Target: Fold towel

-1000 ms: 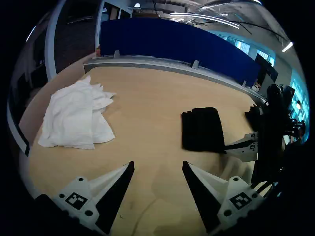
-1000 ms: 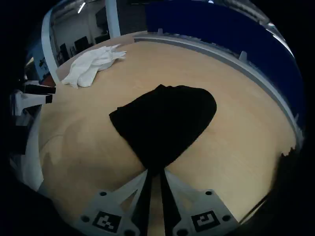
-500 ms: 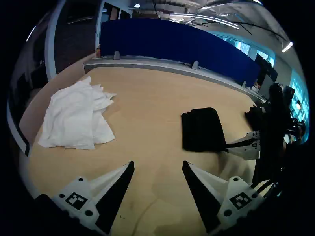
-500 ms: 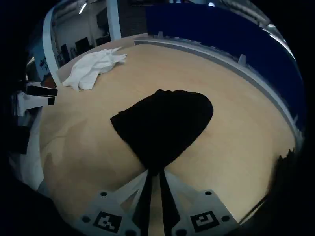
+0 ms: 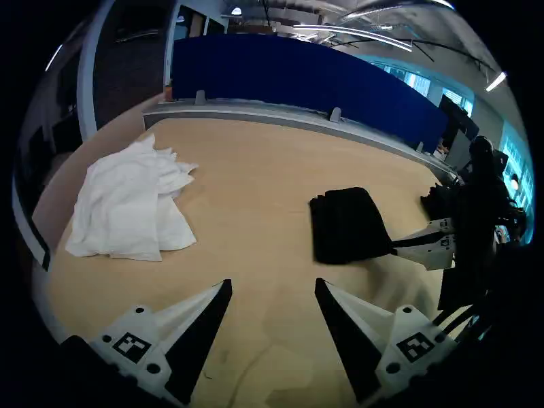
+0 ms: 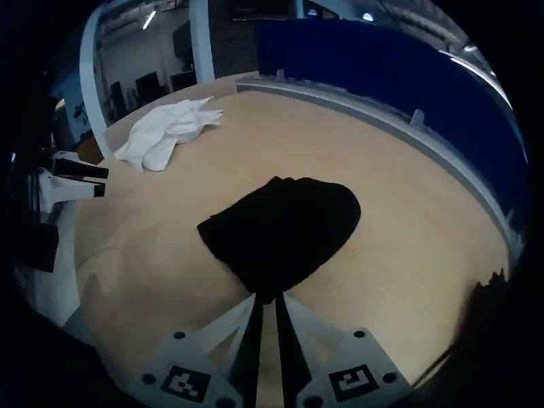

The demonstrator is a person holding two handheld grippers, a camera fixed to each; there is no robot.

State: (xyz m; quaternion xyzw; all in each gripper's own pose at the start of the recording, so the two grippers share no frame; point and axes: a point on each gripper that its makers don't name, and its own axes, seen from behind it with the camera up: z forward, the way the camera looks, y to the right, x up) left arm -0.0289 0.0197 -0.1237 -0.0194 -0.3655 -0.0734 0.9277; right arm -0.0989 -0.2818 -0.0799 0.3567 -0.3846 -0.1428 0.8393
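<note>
A folded black towel (image 5: 347, 224) lies on the light wood table (image 5: 265, 163), right of centre in the left gripper view. My right gripper (image 6: 266, 299) is shut on the near corner of that black towel (image 6: 282, 228); it reaches in from the right (image 5: 394, 243) in the left gripper view. A crumpled white towel (image 5: 129, 200) sits at the table's left, far from both grippers, also at the back left (image 6: 166, 129) in the right gripper view. My left gripper (image 5: 272, 285) hovers open over bare tabletop near the front edge, holding nothing.
A blue partition (image 5: 292, 71) on a grey rail runs along the table's far edge. The person's dark-clothed arm (image 5: 476, 224) stands at the right behind the right gripper. The left gripper (image 6: 102, 180) juts in at the left of the right gripper view.
The right gripper, shut on the black towel's corner, has drawn back and risen slightly, so the towel looks smaller and shifted a little. The left gripper has stayed put and open.
</note>
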